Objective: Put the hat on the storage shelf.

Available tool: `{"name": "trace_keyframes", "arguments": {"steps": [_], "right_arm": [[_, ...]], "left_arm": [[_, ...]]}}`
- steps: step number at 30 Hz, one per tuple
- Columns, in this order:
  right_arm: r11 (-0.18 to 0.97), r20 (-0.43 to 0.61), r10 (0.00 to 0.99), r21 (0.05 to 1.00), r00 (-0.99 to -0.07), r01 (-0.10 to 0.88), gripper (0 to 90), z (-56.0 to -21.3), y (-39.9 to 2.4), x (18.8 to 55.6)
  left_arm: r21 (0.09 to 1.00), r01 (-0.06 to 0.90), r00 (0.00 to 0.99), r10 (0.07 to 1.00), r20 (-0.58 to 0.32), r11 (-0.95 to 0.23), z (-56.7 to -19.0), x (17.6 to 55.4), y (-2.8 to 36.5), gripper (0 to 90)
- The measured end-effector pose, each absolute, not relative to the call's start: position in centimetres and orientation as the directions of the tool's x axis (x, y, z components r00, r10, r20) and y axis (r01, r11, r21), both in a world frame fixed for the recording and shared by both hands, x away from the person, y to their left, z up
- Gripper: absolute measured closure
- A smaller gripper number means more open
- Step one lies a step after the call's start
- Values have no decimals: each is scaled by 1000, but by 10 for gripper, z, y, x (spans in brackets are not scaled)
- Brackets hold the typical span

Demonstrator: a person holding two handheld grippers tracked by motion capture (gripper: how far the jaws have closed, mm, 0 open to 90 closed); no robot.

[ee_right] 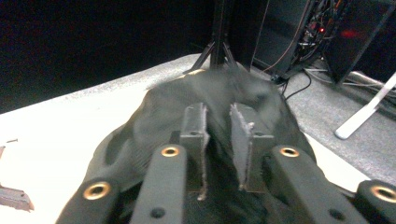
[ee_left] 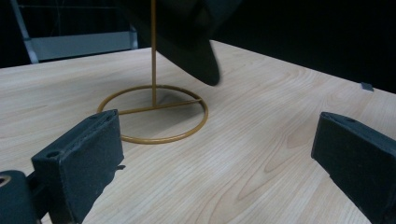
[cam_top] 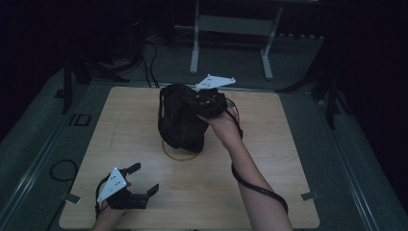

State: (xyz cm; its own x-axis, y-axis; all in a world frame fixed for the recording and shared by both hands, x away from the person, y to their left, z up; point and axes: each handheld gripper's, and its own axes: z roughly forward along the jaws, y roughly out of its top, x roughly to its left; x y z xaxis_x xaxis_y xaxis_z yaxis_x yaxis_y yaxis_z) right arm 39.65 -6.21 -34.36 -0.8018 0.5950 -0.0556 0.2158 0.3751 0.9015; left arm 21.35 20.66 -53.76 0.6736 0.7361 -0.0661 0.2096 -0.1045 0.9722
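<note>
Firstly, the wooden table (cam_top: 269, 159) takes most of the high view, pale and lit weakly, with grey floor around it. On the middle of the table, a little to the far side, a black cap (cam_top: 180, 120) hangs over a thin gold stand (cam_top: 179, 155); the cap covers the upper part of the stand, so the round base ring of the stand comes out below it and lies flat on the wood. In the left gripper view the same stand (ee_left: 154, 112) shows its ring, one cross bar and one straight upright rod, and the edge of the cap (ee_left: 196, 51) hangs above the ring without touching the table. The right tool (cam_top: 208, 103) is at the top right side of the cap, carried by the person's right hand, whose forearm comes from the bottom edge. In the right gripper view, the right tool (ee_right: 218, 140) has its two jaws near together with a narrow gap, and the dark cloth of the cap (ee_right: 135, 126) lies just under and around them; the picture is blurred there, so I cannot tell if the pads still press the cloth. The left tool (cam_top: 144, 179) rests low at the near left corner of the table, well apart from the cap, and its jaws stand wide open with nothing between them.
</note>
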Motion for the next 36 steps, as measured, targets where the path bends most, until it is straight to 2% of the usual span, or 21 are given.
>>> {"name": "trace_keyframes", "arguments": {"steps": [7, 15, 24, 25, 28, 36], "right_arm": [[376, -50, 600, 899, -798, 226, 645, -347, -62, 398], [367, -46, 593, 904, -804, 220, 620, -342, -68, 395], [362, -29, 582, 904, -812, 228, 535, -344, -76, 394], [360, -17, 582, 902, -813, 239, 472, -345, -79, 392], [370, -23, 577, 899, -817, 236, 390, -347, -82, 391], [335, 23, 567, 907, -823, 256, 244, -354, -97, 389]], "left_arm": [[971, 213, 678, 732, -68, -107, -538, 213, 205, 25], [972, 211, 678, 732, -69, -105, -538, 213, 205, 25], [971, 217, 678, 732, -74, -102, -539, 213, 205, 25], [971, 217, 677, 732, -76, -100, -538, 213, 205, 25], [971, 218, 679, 730, -79, -98, -538, 213, 205, 25], [970, 220, 677, 732, -77, -101, -538, 213, 205, 25]]}}
